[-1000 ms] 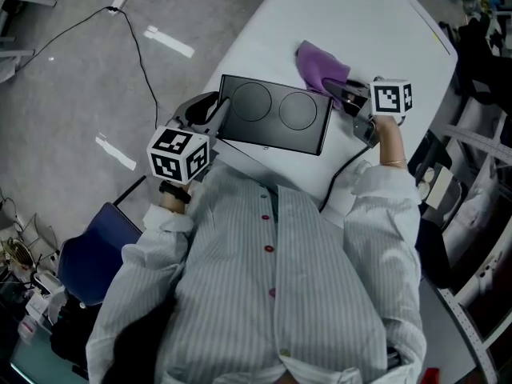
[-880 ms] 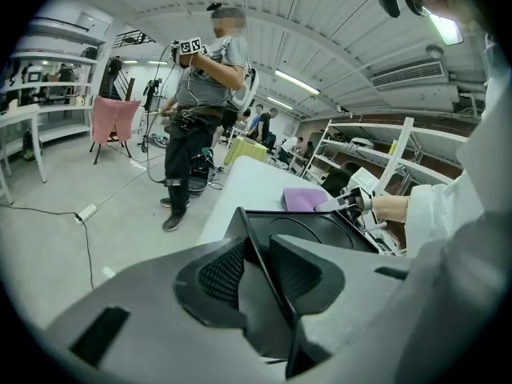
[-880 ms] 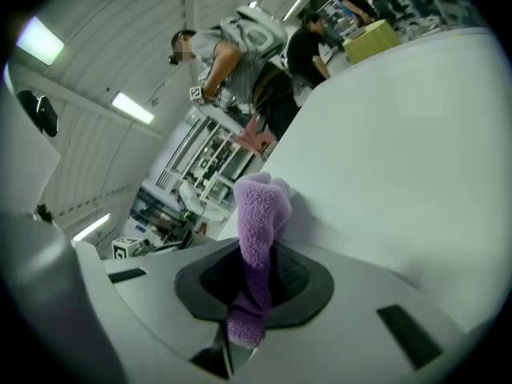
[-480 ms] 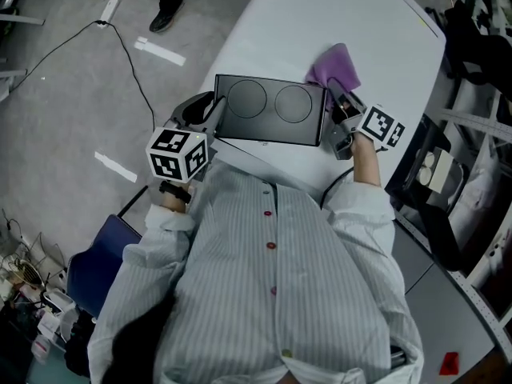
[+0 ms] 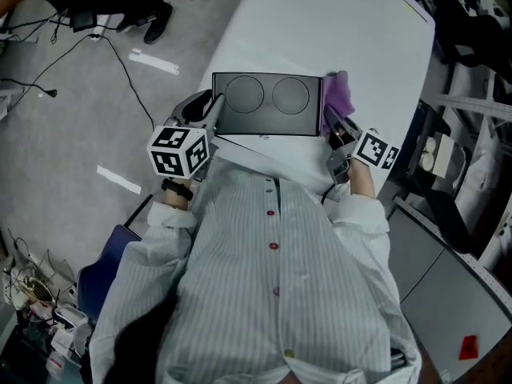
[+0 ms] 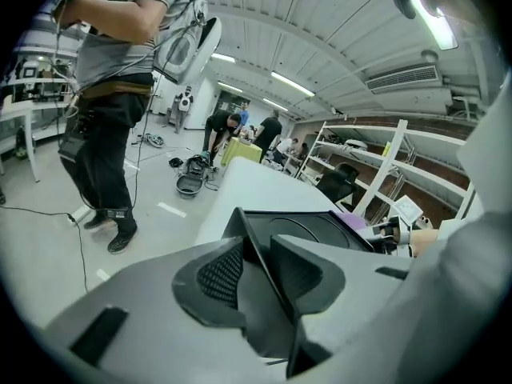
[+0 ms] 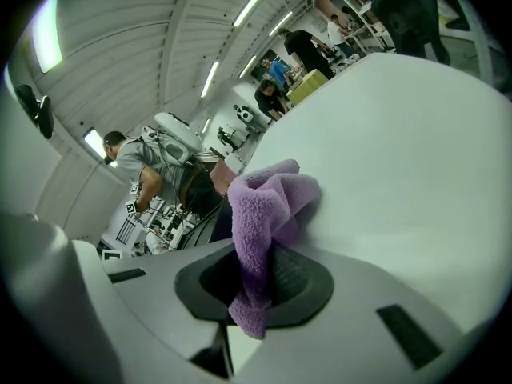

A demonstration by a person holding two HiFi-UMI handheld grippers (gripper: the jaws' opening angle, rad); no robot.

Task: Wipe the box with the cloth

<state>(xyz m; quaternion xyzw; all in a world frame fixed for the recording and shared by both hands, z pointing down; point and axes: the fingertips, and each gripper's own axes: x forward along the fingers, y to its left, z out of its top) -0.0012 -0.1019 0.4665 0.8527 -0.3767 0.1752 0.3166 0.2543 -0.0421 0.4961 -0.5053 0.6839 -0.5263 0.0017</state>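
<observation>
**Two claws set at opposite ends of a box, cloth ready at the right end**

A flat black box (image 5: 268, 102) was seen from the head view lying on a white bench (image 5: 320, 22), close to the edge nearest the person. Its long axis ran from left to right across the person's body. Two circles were marked on its top face.

A purple cloth (image 5: 340, 98) was pinched firmly between the jaws of the right claw (image 5: 336, 128). In the right gripper view its free end stood up in a loose fold above the jaws. The cloth lay just beside the box's right short end, and actual contact could not be made out. From this claw the whole top face stretched away to the left.

The left claw (image 5: 205, 107) was placed at the box's near left corner, well apart from the cloth. Its jaws stood wide and had just been opening. In the left gripper view the box's thin rim ran between them, with a gap shown at the left pad, so no firm grip was judged there.

The right claw was plainly the nearer to the wiping start. The coming stroke was judged to call for a leftward sweep along the long axis, toward the left claw.
</observation>
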